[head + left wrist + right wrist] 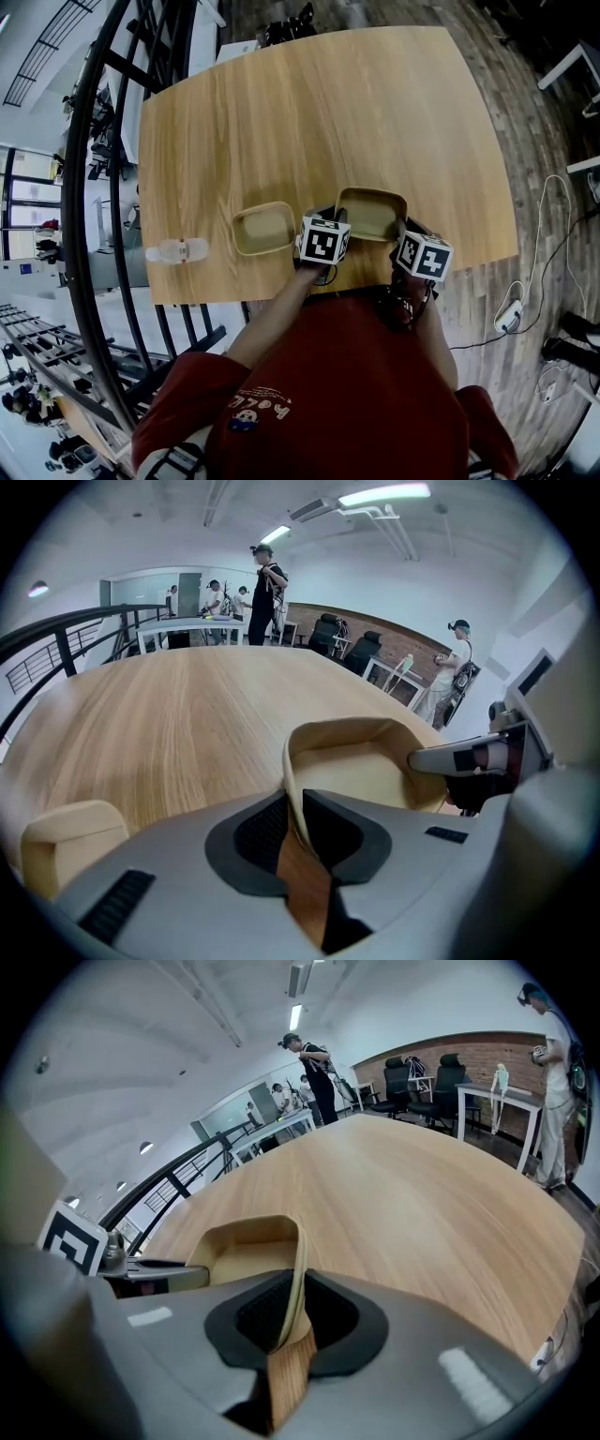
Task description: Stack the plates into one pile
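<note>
Head view: one plate (370,214) is pinched on its left rim by the left gripper (296,825) and on its right rim by the right gripper (290,1314), near the table's (319,122) front edge; a second plate (264,228) is laid just beside it, to its left

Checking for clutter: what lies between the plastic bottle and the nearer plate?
Nothing: the head view shows bare table between the plastic bottle and that plate.

Cream squarish plastic plate (370,214), second cream plate (264,228), pale streaky-grained wooden table (328,112); your grey left gripper (296,817) and grey right gripper (292,1312) carry black-and-white marker cubes.
</note>
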Motion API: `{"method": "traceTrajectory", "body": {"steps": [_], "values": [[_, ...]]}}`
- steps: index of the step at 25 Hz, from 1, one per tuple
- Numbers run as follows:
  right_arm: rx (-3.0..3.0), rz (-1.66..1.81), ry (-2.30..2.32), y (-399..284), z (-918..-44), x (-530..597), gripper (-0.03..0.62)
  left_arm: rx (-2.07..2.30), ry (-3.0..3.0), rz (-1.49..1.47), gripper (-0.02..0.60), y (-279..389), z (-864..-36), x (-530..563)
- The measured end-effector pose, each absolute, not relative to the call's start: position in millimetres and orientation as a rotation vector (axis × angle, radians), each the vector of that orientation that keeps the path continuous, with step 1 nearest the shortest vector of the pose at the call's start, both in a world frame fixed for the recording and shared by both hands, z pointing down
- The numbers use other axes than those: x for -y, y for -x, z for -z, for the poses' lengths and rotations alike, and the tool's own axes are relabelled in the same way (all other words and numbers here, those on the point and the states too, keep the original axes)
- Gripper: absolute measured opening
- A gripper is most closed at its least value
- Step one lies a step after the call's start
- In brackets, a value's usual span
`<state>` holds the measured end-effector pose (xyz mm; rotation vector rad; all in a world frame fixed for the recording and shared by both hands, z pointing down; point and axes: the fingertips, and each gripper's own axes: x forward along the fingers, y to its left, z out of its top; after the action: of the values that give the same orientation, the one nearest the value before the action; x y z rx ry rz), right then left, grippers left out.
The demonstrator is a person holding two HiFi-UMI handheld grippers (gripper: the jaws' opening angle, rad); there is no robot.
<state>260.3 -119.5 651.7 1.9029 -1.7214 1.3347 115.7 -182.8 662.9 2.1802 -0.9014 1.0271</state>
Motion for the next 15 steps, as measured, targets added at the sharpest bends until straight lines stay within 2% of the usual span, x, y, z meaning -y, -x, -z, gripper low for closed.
{"method": "traceTrajectory", "body": {"steps": [9, 15], "values": [[1.875, -1.254, -1.791, -239.8, -625.4, 146.4, 0.044, 1.066, -2.137, -0.955, 0.057, -87.4, -627.6, 190.8], [2.013, -1.197, -1.677, -200.2, -606.1, 170.1, 0.043, 1.214, -2.122, -0.876, 0.057, -45.1, -594.7, 197.8]]}}
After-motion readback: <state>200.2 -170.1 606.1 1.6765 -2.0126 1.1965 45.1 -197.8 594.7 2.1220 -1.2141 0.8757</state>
